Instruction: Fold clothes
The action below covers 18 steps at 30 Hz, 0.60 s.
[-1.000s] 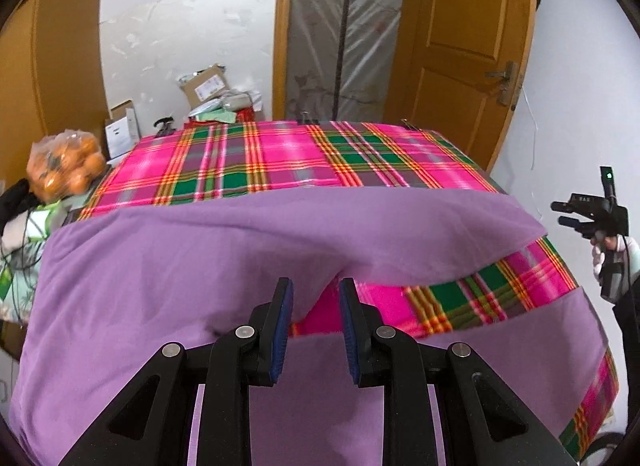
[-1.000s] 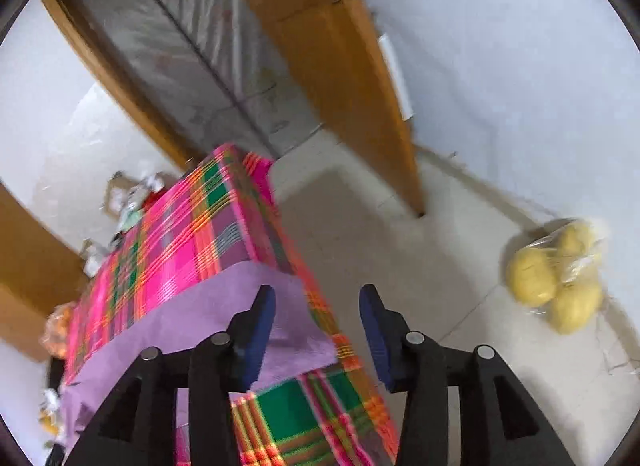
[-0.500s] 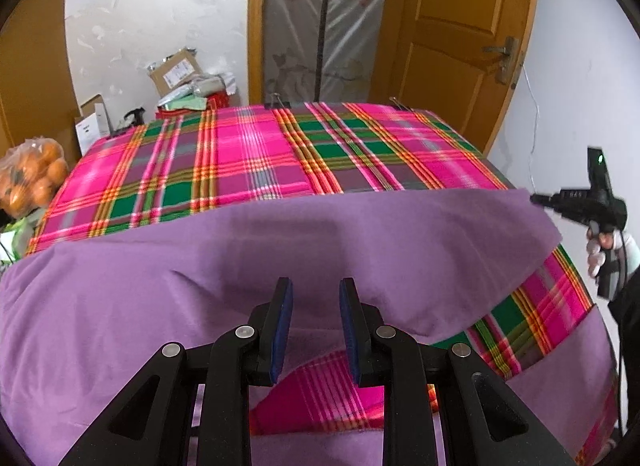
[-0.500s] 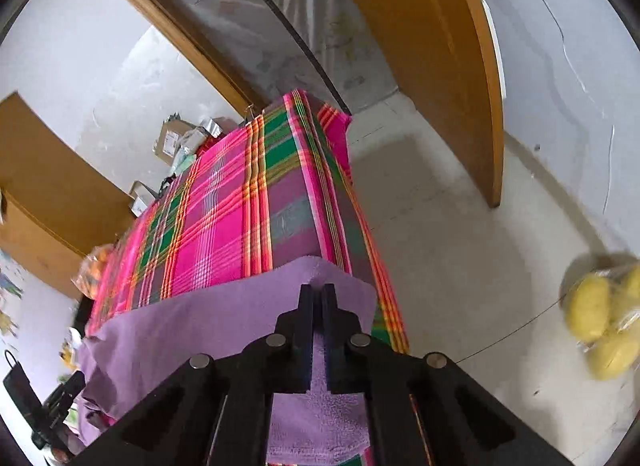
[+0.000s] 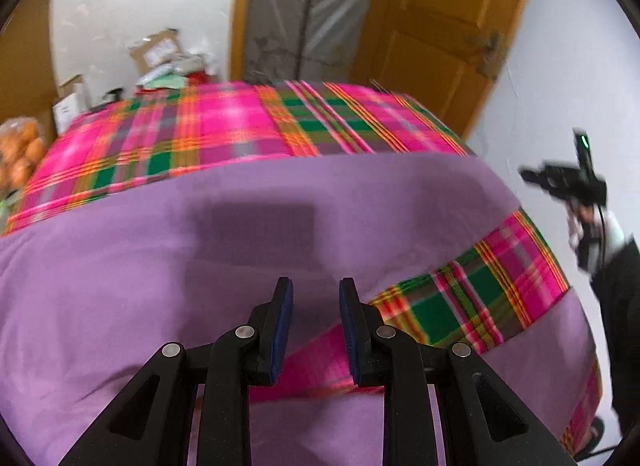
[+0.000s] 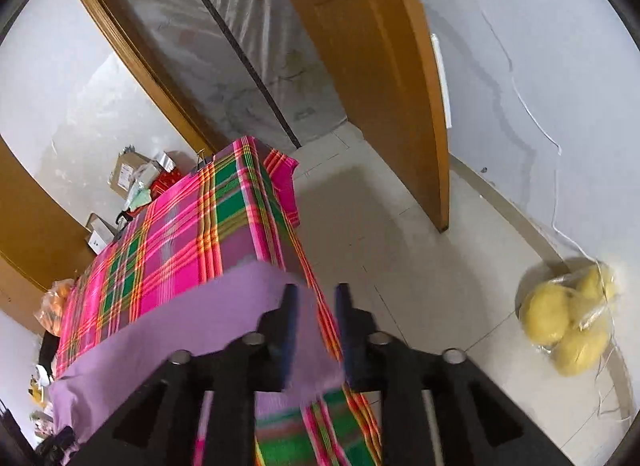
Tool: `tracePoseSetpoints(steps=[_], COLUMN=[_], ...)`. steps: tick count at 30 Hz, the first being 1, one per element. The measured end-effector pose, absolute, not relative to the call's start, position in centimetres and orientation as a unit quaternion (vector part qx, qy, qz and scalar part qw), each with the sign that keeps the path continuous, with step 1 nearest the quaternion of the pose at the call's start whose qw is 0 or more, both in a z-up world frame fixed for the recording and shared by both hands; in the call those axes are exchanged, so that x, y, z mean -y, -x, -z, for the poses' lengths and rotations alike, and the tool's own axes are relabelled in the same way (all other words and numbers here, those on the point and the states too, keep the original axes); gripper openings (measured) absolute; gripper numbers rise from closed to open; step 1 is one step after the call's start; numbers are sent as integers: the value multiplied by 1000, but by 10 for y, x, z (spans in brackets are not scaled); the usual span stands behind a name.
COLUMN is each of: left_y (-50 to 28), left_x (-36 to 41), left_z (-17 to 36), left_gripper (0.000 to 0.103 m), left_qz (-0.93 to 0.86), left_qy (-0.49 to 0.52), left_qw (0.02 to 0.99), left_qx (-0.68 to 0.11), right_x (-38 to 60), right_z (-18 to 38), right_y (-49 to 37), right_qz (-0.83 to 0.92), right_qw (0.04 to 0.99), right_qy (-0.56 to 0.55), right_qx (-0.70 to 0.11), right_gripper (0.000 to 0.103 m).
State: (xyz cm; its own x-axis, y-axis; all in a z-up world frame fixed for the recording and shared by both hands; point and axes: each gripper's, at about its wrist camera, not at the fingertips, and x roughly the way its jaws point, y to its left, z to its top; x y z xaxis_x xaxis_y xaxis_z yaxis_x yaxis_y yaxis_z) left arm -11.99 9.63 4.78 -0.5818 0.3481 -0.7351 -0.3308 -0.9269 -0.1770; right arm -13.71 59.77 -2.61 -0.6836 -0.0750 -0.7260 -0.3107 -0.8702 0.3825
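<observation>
At the bottom centre of the left wrist view, the left gripper [image 5: 313,318] hangs with its blue-padded jaws spread and nothing between them, over a purple garment [image 5: 160,266] lying across a table draped in a pink, green and orange plaid cloth [image 5: 224,125]. The garment's upper layer is doubled toward the far side, leaving a wedge of plaid bare at lower right between two purple layers. In the right wrist view, the right gripper [image 6: 314,326] sits at bottom centre, jaws apart, just over the garment's corner [image 6: 276,278] at the table's right edge; nothing is pinched. Judging by the doubled layer, a fold is in hand with both tools released; the next move likely calls for fresh grips on an edge and for squaring the layers. Beyond, a bag of yellow fruit [image 6: 568,318] rests on the floor at right, and a wooden door [image 6: 380,65] stands open at top.
</observation>
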Motion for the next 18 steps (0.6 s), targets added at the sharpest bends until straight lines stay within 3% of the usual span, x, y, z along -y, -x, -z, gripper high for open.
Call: tracePoseSetpoints(steps=[3,12,18], left_y=[110,77,48], left_x=[-67,-13,-7], left_z=[-55,-37,-45], left_gripper=[25,25,25], left_qz=[-900,-899,-910], left_qy=[406,427,408], left_qw=[157,89,73], left_qx=[25,31,27], right_x=[-583,-425,-321], right_z=[26,-3,-27], right_y=[116,93,65], right_qz=[-886,-899,-910], right_qw=[48,-143,-156], right_qy=[393,398,384], right_qx=[-242,-115,-12], right_gripper=[26,29,29])
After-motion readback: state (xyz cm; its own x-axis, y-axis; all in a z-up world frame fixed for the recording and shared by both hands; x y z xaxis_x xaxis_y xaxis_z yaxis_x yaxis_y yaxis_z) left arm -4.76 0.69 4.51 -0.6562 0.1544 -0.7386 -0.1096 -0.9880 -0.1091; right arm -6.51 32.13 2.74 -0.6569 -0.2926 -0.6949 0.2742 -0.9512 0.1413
